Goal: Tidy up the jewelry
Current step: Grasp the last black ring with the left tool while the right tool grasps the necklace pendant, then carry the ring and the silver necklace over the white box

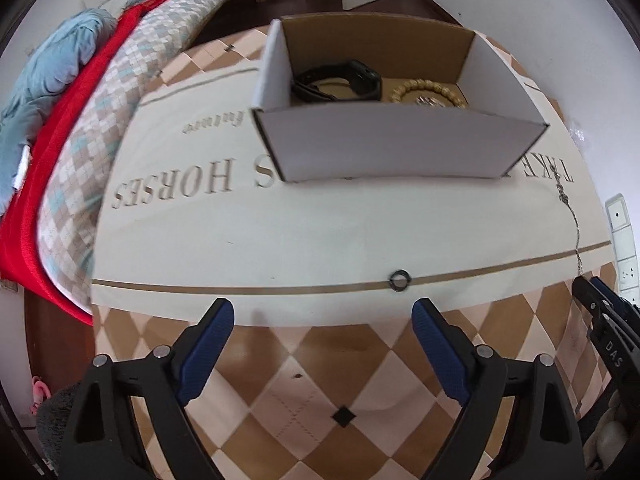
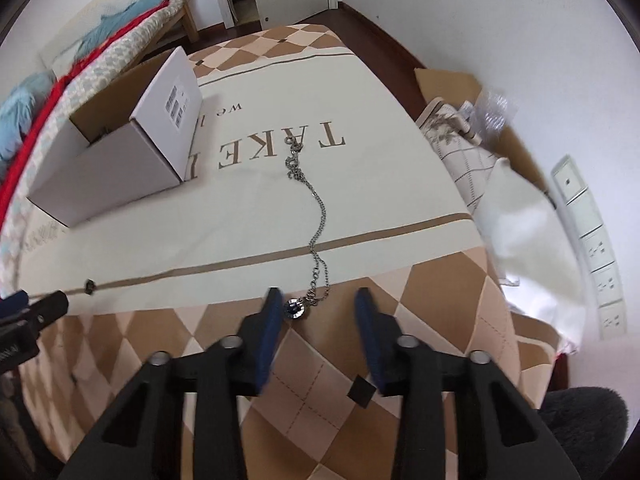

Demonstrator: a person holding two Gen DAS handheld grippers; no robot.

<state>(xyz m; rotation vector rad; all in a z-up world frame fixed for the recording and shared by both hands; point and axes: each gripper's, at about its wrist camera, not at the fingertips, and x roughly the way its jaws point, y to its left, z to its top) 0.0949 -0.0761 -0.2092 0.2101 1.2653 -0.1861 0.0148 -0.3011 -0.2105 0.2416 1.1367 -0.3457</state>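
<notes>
An open white cardboard box (image 1: 400,144) stands on the printed cloth; inside lie a black smartwatch (image 1: 340,80) and a wooden bead bracelet (image 1: 426,94). A small dark ring (image 1: 399,279) lies on the cloth just ahead of my open, empty left gripper (image 1: 322,320). A silver chain necklace (image 2: 316,216) stretches across the cloth, its round pendant (image 2: 295,308) beside the left fingertip of my right gripper (image 2: 318,312), which is open and empty. The box (image 2: 120,160) and the ring (image 2: 89,287) also show in the right wrist view. The chain also shows in the left wrist view (image 1: 572,220).
A bed with a red and blue blanket (image 1: 60,120) runs along the left. A cardboard carton with cloth and plastic (image 2: 480,132) sits to the right by the wall. Wall sockets (image 2: 596,248) are at far right. The checkered cloth edge (image 1: 320,380) lies below the grippers.
</notes>
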